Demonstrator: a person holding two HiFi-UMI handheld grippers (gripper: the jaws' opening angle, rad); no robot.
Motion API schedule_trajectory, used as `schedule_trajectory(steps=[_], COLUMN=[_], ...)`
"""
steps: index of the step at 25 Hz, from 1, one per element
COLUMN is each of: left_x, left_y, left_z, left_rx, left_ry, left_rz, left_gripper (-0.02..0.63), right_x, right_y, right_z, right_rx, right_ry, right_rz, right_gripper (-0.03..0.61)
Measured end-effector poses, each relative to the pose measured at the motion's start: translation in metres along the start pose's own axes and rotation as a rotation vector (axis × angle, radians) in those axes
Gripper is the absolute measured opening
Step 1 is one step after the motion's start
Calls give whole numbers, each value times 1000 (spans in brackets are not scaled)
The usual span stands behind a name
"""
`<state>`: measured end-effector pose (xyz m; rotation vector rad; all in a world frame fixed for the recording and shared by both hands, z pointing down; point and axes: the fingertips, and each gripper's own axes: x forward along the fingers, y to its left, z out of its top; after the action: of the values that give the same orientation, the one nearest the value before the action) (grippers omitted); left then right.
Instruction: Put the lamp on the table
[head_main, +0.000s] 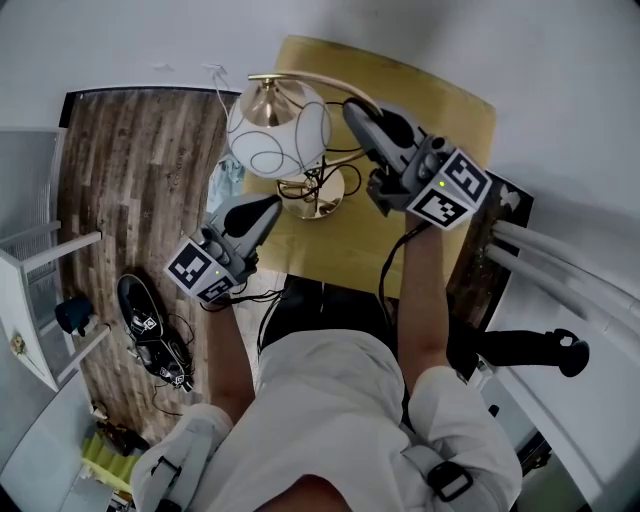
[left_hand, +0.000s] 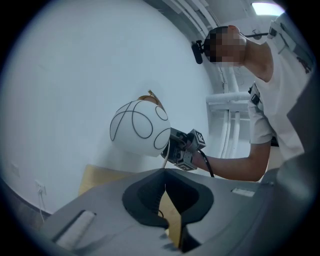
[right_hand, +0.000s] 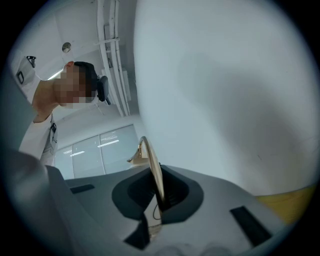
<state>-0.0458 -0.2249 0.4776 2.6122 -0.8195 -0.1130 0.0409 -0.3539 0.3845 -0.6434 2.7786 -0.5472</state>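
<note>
The lamp has a white globe shade (head_main: 275, 125) with thin black loops, a curved brass arm (head_main: 300, 78) and a round brass base (head_main: 318, 195). The base is at the near left part of the yellow table (head_main: 430, 110). My right gripper (head_main: 352, 108) is shut on the brass arm (right_hand: 152, 170), which runs up between its jaws. My left gripper (head_main: 272, 205) is shut, with its tip close beside the base, below the globe (left_hand: 139, 127). The thin stem (left_hand: 163, 161) rises just beyond its closed jaws; I cannot tell whether they pinch anything.
Black cords (head_main: 305, 180) lie around the lamp base. A white wall stands right behind the table. On the wood floor at the left are black shoes (head_main: 150, 325) and a white shelf (head_main: 45, 300). White pipes (head_main: 560, 262) run along the right.
</note>
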Motion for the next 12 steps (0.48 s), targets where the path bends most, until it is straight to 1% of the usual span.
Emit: schedule_trajectory(steps=[5,12], left_x=[-6,-10], left_y=[-18,-30], left_z=[21,45], left_rx=[42,102], left_ry=[-2,-5], left_rz=[23,3], left_gripper=[0,0], right_x=[-6,-5], right_y=[12,30], right_z=[-2,-9], right_rx=[-2,-33], right_ry=[-1,12], right_rz=[12,50], right_gripper=[2,3])
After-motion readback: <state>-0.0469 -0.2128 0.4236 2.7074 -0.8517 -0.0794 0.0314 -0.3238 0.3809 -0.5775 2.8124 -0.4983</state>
